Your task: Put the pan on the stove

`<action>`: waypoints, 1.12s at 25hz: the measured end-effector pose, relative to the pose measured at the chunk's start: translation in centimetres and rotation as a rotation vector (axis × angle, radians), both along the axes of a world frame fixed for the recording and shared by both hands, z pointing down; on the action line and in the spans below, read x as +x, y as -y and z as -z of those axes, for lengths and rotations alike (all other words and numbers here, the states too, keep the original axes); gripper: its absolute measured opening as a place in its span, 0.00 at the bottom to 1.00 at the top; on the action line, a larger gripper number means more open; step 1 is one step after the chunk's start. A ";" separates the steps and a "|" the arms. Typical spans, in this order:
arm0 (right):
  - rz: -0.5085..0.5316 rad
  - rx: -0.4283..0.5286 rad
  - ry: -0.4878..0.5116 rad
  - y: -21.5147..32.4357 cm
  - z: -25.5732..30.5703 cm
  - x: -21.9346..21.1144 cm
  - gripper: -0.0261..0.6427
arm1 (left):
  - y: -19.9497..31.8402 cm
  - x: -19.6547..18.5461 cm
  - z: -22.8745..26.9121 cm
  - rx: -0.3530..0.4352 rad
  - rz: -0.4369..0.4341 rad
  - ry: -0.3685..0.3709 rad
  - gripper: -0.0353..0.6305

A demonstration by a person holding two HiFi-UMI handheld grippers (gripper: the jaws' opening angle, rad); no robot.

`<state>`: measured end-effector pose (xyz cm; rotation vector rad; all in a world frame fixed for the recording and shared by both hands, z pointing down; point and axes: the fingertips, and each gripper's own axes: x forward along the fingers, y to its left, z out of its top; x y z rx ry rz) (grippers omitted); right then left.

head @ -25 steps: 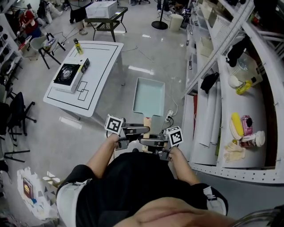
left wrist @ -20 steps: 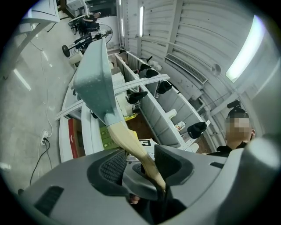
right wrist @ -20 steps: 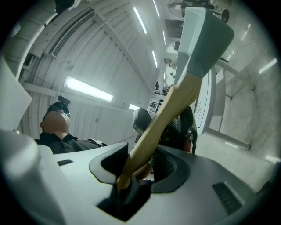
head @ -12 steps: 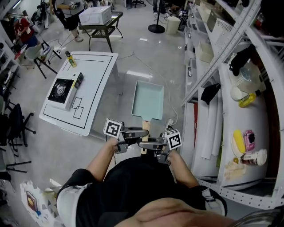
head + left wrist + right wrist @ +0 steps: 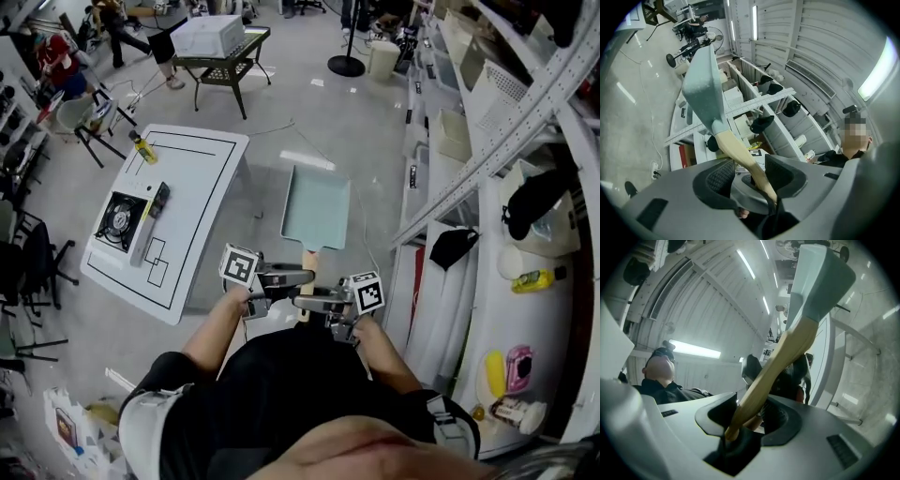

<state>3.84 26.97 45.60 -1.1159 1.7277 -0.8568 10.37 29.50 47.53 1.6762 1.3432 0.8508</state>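
Observation:
I hold a pale green rectangular pan (image 5: 316, 206) level above the floor by its wooden handle (image 5: 307, 263). My left gripper (image 5: 298, 276) and right gripper (image 5: 306, 302) are both shut on that handle, one from each side. In the left gripper view the handle (image 5: 740, 157) runs down between the left gripper's (image 5: 750, 171) pads, with the pan (image 5: 703, 79) beyond. The right gripper view shows the handle (image 5: 778, 366) wedged in the right gripper's (image 5: 750, 416) jaws below the pan (image 5: 818, 282). A black portable stove (image 5: 120, 220) sits on the white table (image 5: 202, 202), left of the pan.
A yellow bottle (image 5: 142, 148) and a black box (image 5: 157, 199) also lie on the white table. Long white shelving (image 5: 525, 234) with clutter runs along the right. A dark table with a white box (image 5: 211, 37) stands behind, chairs at far left (image 5: 37, 262).
The view has shifted: the white table with the stove sits lower and further left, and the shelves have slid right. Both grippers keep their hold on the handle.

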 end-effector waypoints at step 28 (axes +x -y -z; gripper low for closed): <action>0.156 0.044 -0.114 8.1 -0.5 19.3 0.29 | 9.4 19.6 0.2 -0.005 0.249 -0.062 0.36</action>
